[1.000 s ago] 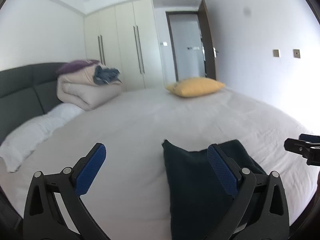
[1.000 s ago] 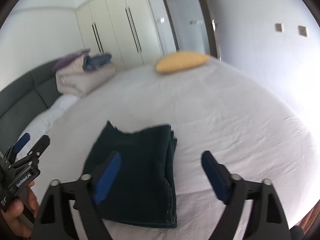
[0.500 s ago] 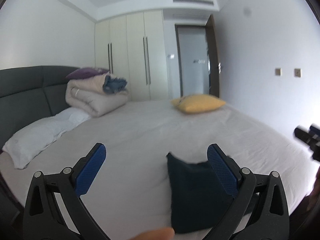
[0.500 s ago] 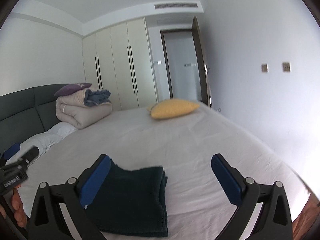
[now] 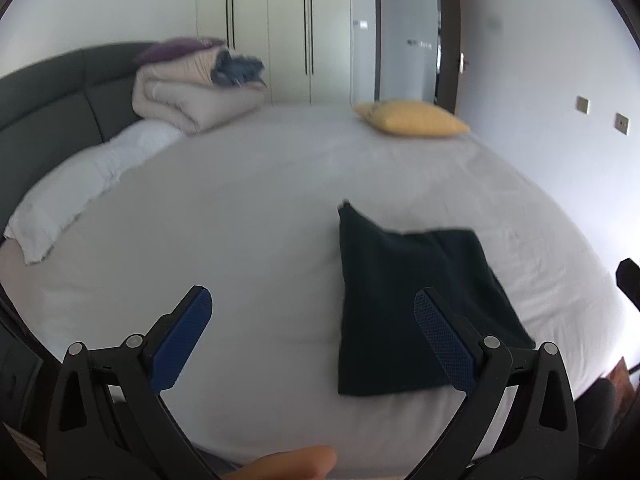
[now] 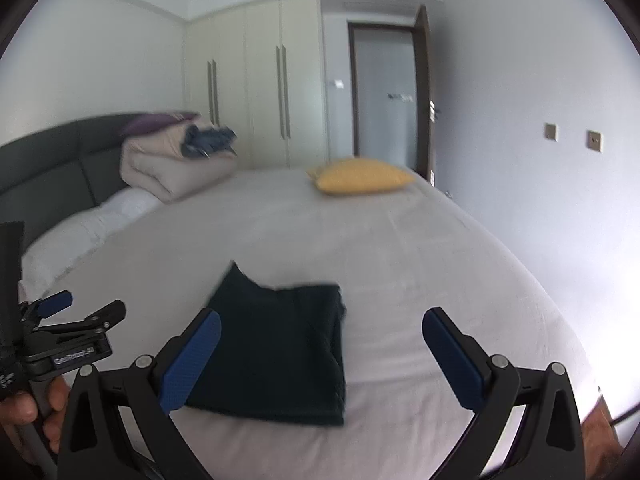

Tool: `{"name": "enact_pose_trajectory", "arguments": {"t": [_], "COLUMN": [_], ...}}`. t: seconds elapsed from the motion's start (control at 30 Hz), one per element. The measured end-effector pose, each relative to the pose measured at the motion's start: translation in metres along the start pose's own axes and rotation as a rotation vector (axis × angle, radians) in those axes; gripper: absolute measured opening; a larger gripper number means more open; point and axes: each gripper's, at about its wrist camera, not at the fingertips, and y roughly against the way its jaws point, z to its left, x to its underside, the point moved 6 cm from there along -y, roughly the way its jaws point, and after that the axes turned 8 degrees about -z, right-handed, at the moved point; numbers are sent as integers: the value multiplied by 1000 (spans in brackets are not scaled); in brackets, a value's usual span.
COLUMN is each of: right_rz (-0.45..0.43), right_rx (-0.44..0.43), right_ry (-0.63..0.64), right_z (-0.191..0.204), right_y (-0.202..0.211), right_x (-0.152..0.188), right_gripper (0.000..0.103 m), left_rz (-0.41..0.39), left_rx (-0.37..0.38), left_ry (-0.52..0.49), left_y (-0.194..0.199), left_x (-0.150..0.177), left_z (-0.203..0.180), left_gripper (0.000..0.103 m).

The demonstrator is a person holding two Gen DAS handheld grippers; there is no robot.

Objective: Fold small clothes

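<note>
A dark folded garment (image 5: 412, 304) lies flat on the white bed near its front edge; it also shows in the right wrist view (image 6: 280, 348). My left gripper (image 5: 312, 340) is open and empty, held above the bed to the garment's left. My right gripper (image 6: 320, 356) is open and empty, held above the garment's near right side. The left gripper (image 6: 72, 320) also shows at the left edge of the right wrist view, held in a hand.
A yellow pillow (image 5: 412, 118) lies at the far end of the bed (image 5: 240, 208). A folded beige duvet with clothes on top (image 5: 192, 92) sits by the grey headboard (image 5: 48, 96). A white pillow (image 5: 80, 184) lies at the left. Wardrobes and a door stand behind.
Both grippers have drawn back from the garment and stayed open. The left view tilted up, then back down toward the bed. The garment has not moved.
</note>
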Motion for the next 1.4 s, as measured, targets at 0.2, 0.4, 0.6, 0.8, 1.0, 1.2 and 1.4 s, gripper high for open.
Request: {"name": "enact_pose_trajectory", "arguments": {"t": [0.2,0.4,0.6,0.8,1.0,1.2,1.4], "right_rz": [167,257,290,311,320,324,328], "right_rx": [30,53,65,60,60,60,59], "right_ry": [-57,-103,-80,-67,-68,-65,-68], "right_z": [-8,-19,-21,-22,-23,-22,-22], "right_y": [-24,-36,-42,-49,-53,-53,-53], "right_x": [35,55,67,73,76,78,80], "right_gripper": [103,103,103,103,103,103,103], "left_rz": [97,152,175,180,188,195,196], "left_rx": [10,31,38,37,45,49,52], "left_ry": [-28,-44,-40,-34,-29,-19,-11], "left_y": [-35,-58,-66,-68,-69,-71,-69], "left_x": [28,43,52,55,57,59,61], "left_z": [-6,-13,-15,-16,-17,-19,-20], "left_gripper": [103,103,103,103,103,103,103]}}
